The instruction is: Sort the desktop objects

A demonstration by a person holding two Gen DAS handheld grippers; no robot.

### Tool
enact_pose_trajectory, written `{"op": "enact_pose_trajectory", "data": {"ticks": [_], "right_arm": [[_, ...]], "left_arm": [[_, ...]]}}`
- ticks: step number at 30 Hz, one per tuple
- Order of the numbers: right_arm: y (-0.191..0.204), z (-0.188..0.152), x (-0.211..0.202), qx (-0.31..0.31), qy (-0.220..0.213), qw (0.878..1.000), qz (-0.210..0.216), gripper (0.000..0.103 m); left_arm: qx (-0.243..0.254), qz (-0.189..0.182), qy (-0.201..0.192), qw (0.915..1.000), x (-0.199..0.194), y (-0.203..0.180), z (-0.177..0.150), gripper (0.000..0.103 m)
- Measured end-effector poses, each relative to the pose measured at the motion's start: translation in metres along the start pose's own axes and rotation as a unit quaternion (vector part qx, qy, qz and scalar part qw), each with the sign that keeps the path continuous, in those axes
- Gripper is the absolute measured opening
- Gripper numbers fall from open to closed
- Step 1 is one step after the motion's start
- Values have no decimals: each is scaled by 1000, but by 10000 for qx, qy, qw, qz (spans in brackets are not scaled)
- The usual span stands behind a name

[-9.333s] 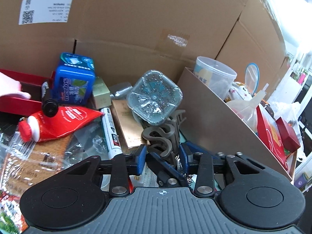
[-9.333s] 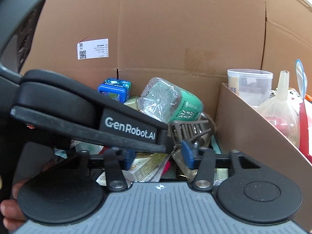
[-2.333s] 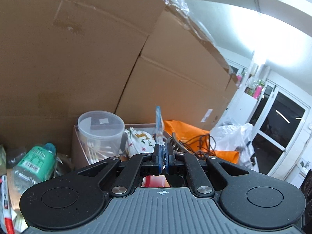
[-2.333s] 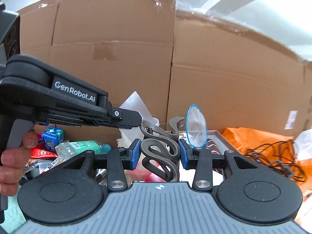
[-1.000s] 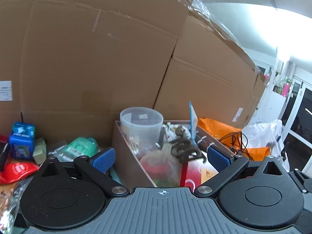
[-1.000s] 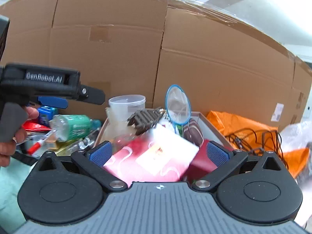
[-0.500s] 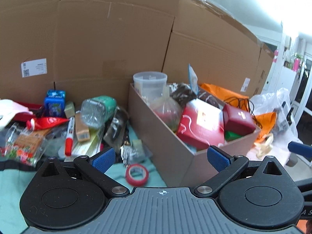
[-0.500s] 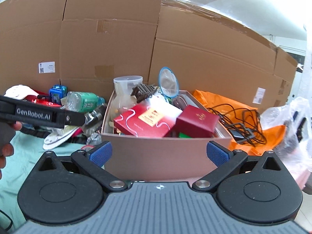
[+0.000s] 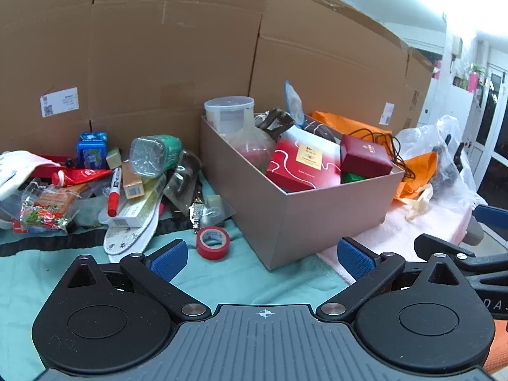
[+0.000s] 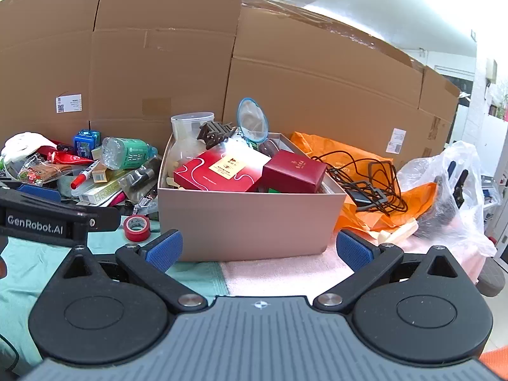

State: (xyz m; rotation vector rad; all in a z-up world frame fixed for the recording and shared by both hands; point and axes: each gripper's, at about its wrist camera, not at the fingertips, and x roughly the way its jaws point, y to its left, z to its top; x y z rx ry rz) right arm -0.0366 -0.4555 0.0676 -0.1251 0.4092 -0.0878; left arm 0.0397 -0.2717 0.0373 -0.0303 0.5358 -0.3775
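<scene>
A tan open box [image 9: 304,212] [image 10: 250,219] stands on the table, filled with red gift boxes [image 10: 219,168], a clear tub [image 9: 229,112], a blue-rimmed strainer [image 10: 253,120] and a dark S-shaped hook [image 10: 216,133]. Left of it lies a heap: a green-labelled bottle [image 9: 155,155], a red tube [image 9: 81,176], a red-capped marker [image 9: 114,190], a blue tin [image 9: 91,149] and an insole [image 9: 133,235]. A red tape roll [image 9: 212,242] [image 10: 136,227] lies in front. My left gripper [image 9: 260,255] and right gripper [image 10: 258,249] hang open and empty, well back from the box.
Tall cardboard boxes [image 10: 158,63] wall the back. An orange bag [image 10: 358,171] with black cables and a clear plastic bag [image 10: 444,197] lie right of the box. Teal cloth [image 9: 254,279] and pink towel [image 10: 285,273] cover the near table.
Both grippers, which held the S-shaped hook earlier, have opened and pulled back from the box; the hook now lies in the box by the tub, and more of the table shows.
</scene>
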Motion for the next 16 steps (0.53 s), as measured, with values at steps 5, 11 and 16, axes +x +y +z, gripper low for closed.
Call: {"op": "enact_pose_trajectory", "data": {"ticks": [5,11,16], "right_arm": [[0,-1,-2,-7,9,10000,-8,102],[-3,-2,-1,24,50,10000,11,102],[-5,-3,2,37,82,10000,18,102]], "left_arm": [[35,-58,43,10000,-2,-4,-3,103],[9,-102,89,9999,0,-4,-6,103],[27,-86,126,9999,2,-5,-6,103]]}}
